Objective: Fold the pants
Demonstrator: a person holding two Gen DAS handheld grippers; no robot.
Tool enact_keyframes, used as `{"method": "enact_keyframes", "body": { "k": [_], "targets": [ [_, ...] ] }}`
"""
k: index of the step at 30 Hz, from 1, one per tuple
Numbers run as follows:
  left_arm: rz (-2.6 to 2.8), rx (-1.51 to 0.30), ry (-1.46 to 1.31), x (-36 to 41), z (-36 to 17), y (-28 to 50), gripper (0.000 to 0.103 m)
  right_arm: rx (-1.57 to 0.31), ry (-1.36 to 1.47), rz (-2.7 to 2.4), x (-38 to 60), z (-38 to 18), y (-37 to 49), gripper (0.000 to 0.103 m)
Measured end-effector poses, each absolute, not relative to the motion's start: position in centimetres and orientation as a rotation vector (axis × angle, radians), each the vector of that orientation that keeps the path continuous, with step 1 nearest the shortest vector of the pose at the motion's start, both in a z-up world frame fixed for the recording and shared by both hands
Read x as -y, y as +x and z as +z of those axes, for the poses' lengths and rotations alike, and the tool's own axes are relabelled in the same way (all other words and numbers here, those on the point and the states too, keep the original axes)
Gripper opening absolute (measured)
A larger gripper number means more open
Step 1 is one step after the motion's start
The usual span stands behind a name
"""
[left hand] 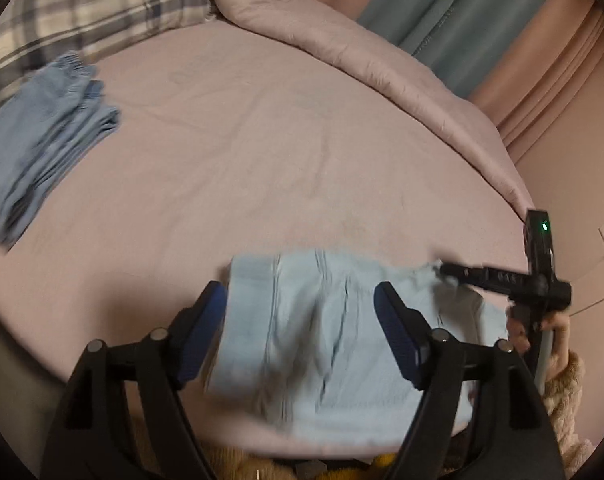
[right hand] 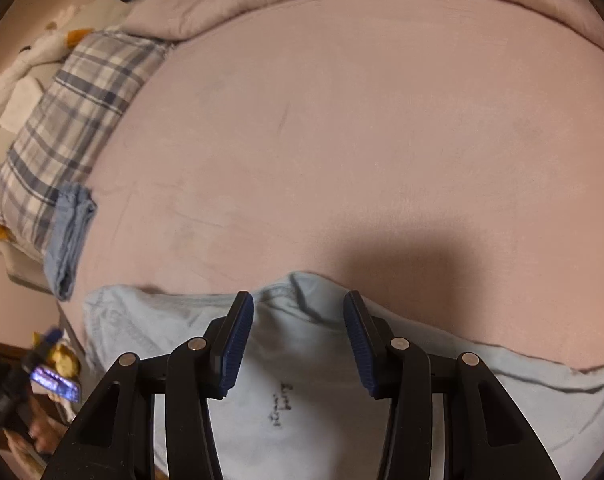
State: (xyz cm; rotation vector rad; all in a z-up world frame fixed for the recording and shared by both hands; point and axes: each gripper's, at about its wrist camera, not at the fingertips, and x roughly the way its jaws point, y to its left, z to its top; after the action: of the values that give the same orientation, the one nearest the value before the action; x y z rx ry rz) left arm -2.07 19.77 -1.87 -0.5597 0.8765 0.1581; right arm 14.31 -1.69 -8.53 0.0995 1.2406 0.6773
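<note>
Light blue pants (left hand: pixel 325 340) lie at the near edge of the bed (left hand: pixel 262 140), spread on its pink sheet. Over them the left gripper (left hand: pixel 300 332) stands wide open, its blue pads clear of the cloth. Beside it the right gripper (right hand: pixel 298 340) is partly open above the pants, nothing pinched. Far left, a darker blue folded garment (left hand: pixel 42 148) rests against a plaid pillow (right hand: pixel 74 120).

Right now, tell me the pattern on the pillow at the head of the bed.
Plaid: grey-blue stripes on white pillow, clearest in the right wrist view.
</note>
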Motion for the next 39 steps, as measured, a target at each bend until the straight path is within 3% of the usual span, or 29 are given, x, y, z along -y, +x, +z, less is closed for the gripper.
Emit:
{"method": "enact_keyframes", "body": {
  "k": [5,6,7,8,10,12,21,24,26,28,30,32,39],
  "targets": [
    [0.141,-1.023,-0.613,-20.9,-6.3,1.2,0.075,-1.273,0.110,0.717,2.1,-8.8,13.7,0.044],
    [0.122,-1.047,-0.651,-21.1,-7.3,1.3,0.075,-1.266,0.104,0.726,1.9,-8.7,13.5,0.025],
    [0.123,-1.059,-0.680,-21.3,-8.0,1.1,0.067,-1.257,0.107,0.743,1.9,-8.5,13.4,0.012],
    [0.128,-1.057,-0.684,-21.3,-8.0,0.8,0.053,-1.254,0.122,0.765,2.0,-8.3,13.3,0.008],
    [0.110,-1.046,-0.667,-20.8,-7.6,0.2,0.040,-1.212,0.119,0.752,2.1,-7.6,13.1,0.007],
    [0.134,-1.042,-0.633,-20.2,-7.0,-0.6,0.035,-1.189,0.136,0.735,2.3,-7.1,13.0,0.006],
    [0.216,-1.043,-0.521,-19.1,-7.7,-0.3,0.039,-1.195,0.045,0.638,0.1,-10.4,13.1,0.005],
    [0.234,-1.045,-0.489,-19.0,-7.5,0.0,0.045,-1.177,0.029,0.619,0.1,-9.8,12.9,0.005],
    [0.272,-1.058,-0.458,-19.0,-6.7,-0.2,0.057,-1.151,0.032,0.604,0.3,-9.5,12.9,0.006],
    [0.291,-1.029,-0.444,-19.1,-5.6,-0.5,0.062,-1.146,0.071,0.615,1.5,-8.9,12.9,0.018],
    [0.297,-0.981,-0.439,-19.0,-3.9,-0.7,0.071,-1.115,0.112,0.576,3.3,-7.8,13.0,0.049],
    [0.285,-0.933,-0.442,-18.4,-2.3,-0.3,0.076,-1.062,0.152,0.530,5.7,-6.5,12.9,0.051],
    [0.090,-0.902,-0.464,-12.7,-0.9,5.4,0.074,-0.991,0.291,0.202,22.2,-4.8,13.2,0.058]
  ]
}}
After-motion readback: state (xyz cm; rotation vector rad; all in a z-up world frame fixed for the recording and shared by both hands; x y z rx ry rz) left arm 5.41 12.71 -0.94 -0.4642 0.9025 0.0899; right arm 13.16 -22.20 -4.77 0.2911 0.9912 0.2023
